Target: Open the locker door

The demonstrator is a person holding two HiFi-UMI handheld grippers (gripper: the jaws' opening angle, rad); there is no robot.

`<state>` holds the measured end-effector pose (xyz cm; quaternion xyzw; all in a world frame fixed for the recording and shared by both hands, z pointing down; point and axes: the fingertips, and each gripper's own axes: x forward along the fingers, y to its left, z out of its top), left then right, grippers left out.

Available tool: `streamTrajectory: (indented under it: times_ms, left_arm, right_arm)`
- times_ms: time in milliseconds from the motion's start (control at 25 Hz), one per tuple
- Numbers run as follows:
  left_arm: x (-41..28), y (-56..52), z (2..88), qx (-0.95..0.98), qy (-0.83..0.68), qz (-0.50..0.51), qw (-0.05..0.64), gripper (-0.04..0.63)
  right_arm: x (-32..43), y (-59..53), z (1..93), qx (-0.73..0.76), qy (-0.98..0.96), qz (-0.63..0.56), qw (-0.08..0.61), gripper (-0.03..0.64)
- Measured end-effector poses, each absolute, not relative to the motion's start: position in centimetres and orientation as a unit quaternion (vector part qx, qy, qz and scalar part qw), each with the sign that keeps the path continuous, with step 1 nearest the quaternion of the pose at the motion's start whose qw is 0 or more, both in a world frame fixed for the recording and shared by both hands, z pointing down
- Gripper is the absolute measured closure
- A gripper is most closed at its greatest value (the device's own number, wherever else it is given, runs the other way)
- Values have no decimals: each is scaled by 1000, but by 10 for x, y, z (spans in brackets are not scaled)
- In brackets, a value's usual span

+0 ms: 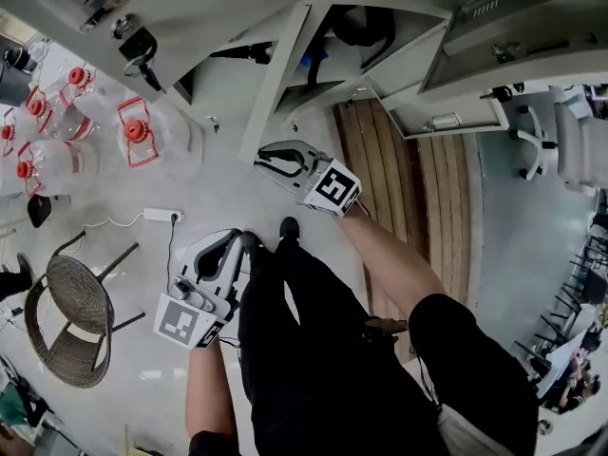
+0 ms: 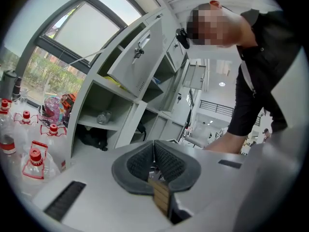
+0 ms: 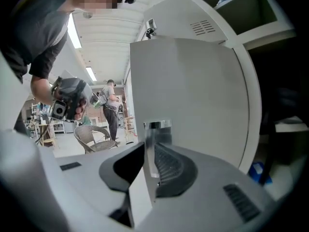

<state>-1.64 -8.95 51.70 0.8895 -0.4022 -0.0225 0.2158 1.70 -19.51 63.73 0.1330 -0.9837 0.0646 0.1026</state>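
The left gripper (image 1: 245,243) is hanging back from the lockers, its jaws together on nothing. The right gripper (image 3: 152,154) is clamping the free edge of the locker door (image 3: 193,91), which is standing swung out. Pulling off the hinge's arc is likely risking that thin edge slipping free.

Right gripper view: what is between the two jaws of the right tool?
The edge of the locker door, near its metal fitting; the right tool is closed on it. The right gripper view shows this.

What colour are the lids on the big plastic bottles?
The lids are red, clearest in the head view.
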Motion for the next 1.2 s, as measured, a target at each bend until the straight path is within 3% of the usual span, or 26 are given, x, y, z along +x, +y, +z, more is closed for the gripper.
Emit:
streamTrajectory:
  times_ms: [1200]
  left_arm:
    - [59, -98, 530, 848, -476, -26, 231, 577]
  right_arm:
    - [66, -188, 640, -37, -993, 38, 101, 557]
